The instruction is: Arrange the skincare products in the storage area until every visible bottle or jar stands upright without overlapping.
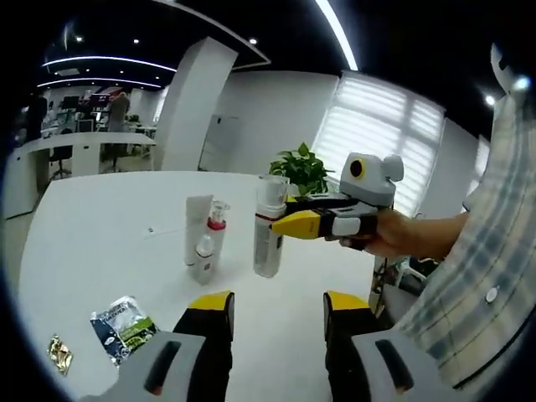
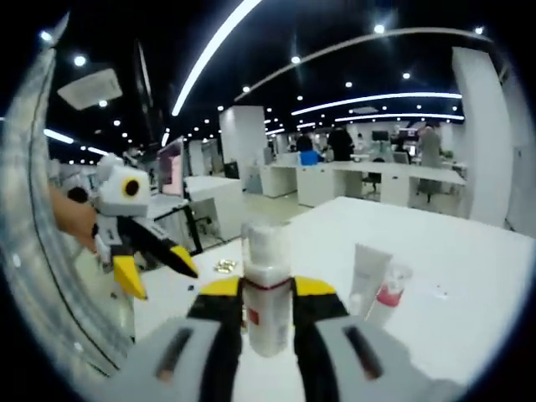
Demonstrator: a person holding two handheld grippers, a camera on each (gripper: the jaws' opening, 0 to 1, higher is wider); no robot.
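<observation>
Two grippers are working: my right gripper (image 2: 268,293) is pinching the tall clear bottle (image 2: 266,289) with its yellow-tipped fingers (image 2: 219,289) on either side of the red band, at centre bottom of the right gripper view. In the left gripper view that same bottle (image 1: 270,226) is standing upright at centre frame on the white bench (image 1: 109,218), with the right gripper (image 1: 301,219) reaching in from the right edge, held by a hand (image 1: 402,236).

My left gripper (image 1: 276,311) is hovering low at the bottom of its view, fingers (image 1: 213,306) spread apart and gripping nothing.

Doing this step well, as I judge it: I am keeping the bottle vertical, seating its base flat on the bench before easing the pinch, and leaving a gap to the neighbours at its left so nothing overlaps. The grip is sitting near mid-height, which should be limiting tipping.

Count, left gripper view:
- one tall clear bottle, in my right fingers
- one white tube (image 1: 198,224), upright, just left of centre
- one pink-capped bottle (image 1: 216,230), beside the tube
- one small white bottle (image 1: 203,258), in front of those two
- one printed sachet (image 1: 123,327), lying flat at lower left
- one small gold packet (image 1: 59,354), far lower left
- one potted plant (image 1: 301,170), behind the tall bottle
</observation>
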